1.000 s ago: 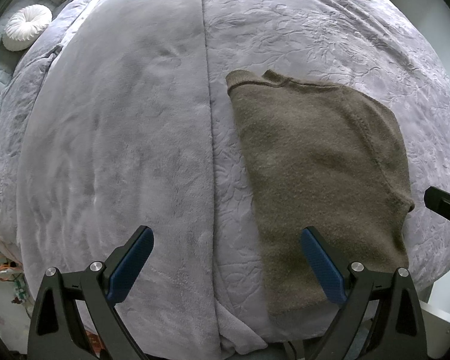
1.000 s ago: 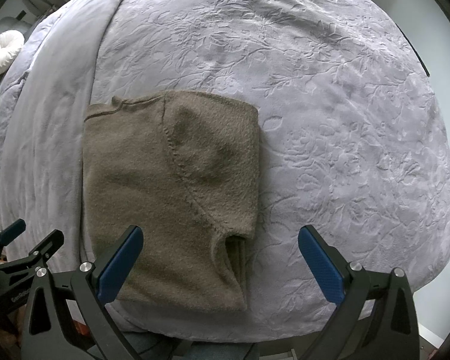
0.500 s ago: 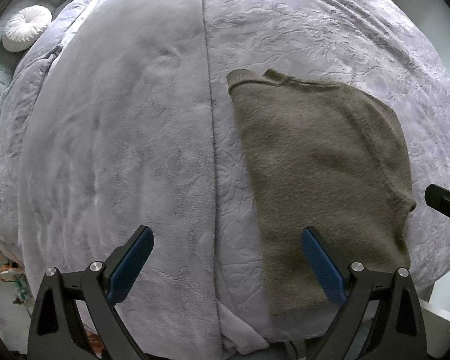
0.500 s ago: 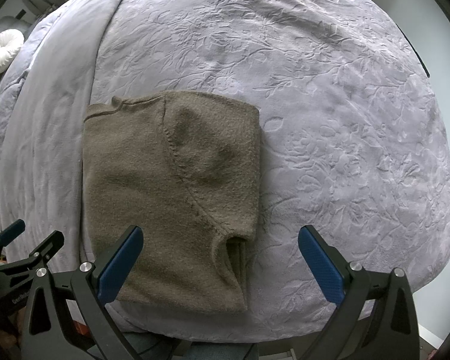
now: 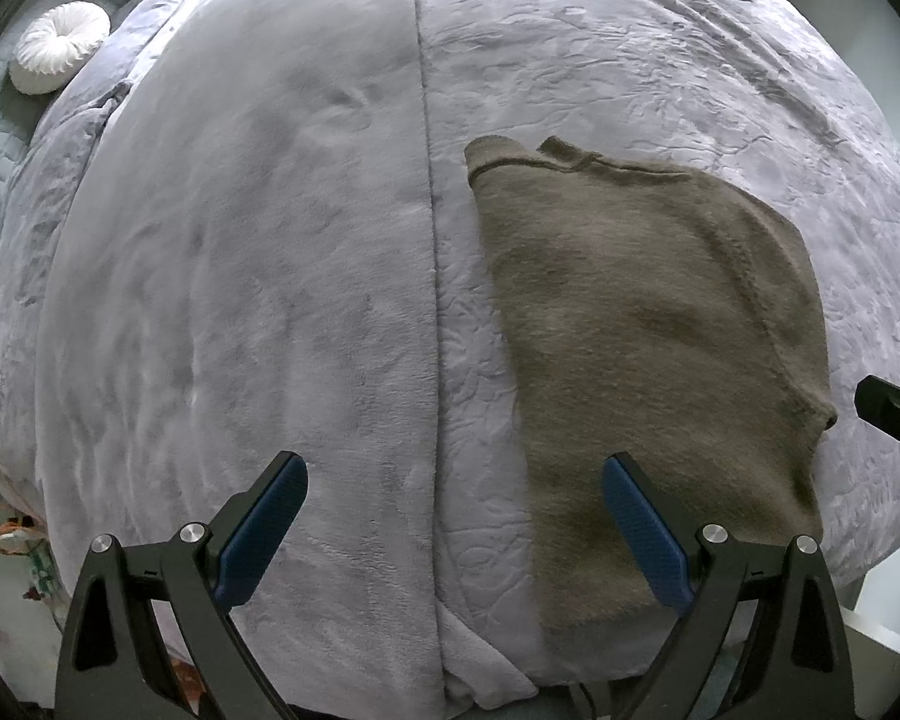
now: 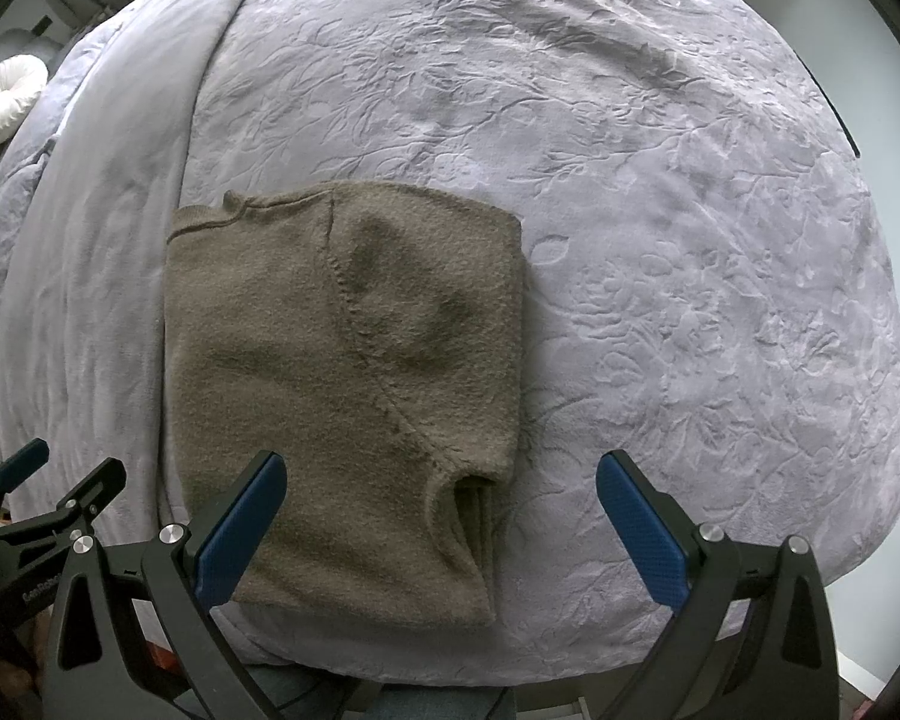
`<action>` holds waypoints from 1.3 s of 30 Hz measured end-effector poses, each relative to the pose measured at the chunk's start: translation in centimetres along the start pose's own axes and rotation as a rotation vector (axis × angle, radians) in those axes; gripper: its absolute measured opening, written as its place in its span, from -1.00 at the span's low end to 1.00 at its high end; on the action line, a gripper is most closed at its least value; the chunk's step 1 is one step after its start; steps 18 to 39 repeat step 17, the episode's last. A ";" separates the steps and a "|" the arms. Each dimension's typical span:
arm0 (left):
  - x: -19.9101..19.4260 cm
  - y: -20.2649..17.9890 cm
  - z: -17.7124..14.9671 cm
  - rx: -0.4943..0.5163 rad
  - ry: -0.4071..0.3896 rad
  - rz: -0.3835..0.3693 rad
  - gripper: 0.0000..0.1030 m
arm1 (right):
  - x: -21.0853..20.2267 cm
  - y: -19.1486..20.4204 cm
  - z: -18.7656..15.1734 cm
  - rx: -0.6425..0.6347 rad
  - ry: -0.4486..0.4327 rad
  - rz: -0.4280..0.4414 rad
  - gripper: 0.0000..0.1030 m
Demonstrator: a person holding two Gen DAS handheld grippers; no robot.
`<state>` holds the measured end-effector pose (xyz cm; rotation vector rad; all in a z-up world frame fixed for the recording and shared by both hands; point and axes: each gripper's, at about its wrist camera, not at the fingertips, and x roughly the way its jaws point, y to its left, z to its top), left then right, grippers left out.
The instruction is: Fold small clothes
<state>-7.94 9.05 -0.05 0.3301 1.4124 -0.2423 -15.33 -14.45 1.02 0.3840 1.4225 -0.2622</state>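
Brown knit sweater (image 5: 642,336) lies folded flat on the grey bedspread (image 5: 240,300), right of its seam, in the left wrist view; the left gripper (image 5: 453,516) hangs spread wide and empty, near a white round cushion (image 5: 60,48), perhaps pleated. From the right wrist, the right gripper (image 6: 441,516) is likewise spread above the sweater's near edge.

A wide bed fills the room, spread with a lilac embossed coverlet (image 6: 660,228) and a smooth plush blanket (image 5: 240,276). A round white pleated cushion (image 5: 59,48) sits far off left. Pale wall (image 6: 870,12) stands right.
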 end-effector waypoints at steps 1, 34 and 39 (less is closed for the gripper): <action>0.0 0.1 0.0 0.002 0.000 0.000 0.92 | 0.0 0.0 0.0 -0.002 0.001 0.000 0.99; -0.1 -0.6 -0.2 0.030 -0.017 -0.019 0.92 | 0.4 0.2 0.5 -0.016 0.008 -0.005 0.99; -0.1 -0.6 -0.2 0.030 -0.017 -0.019 0.92 | 0.4 0.2 0.5 -0.016 0.008 -0.005 0.99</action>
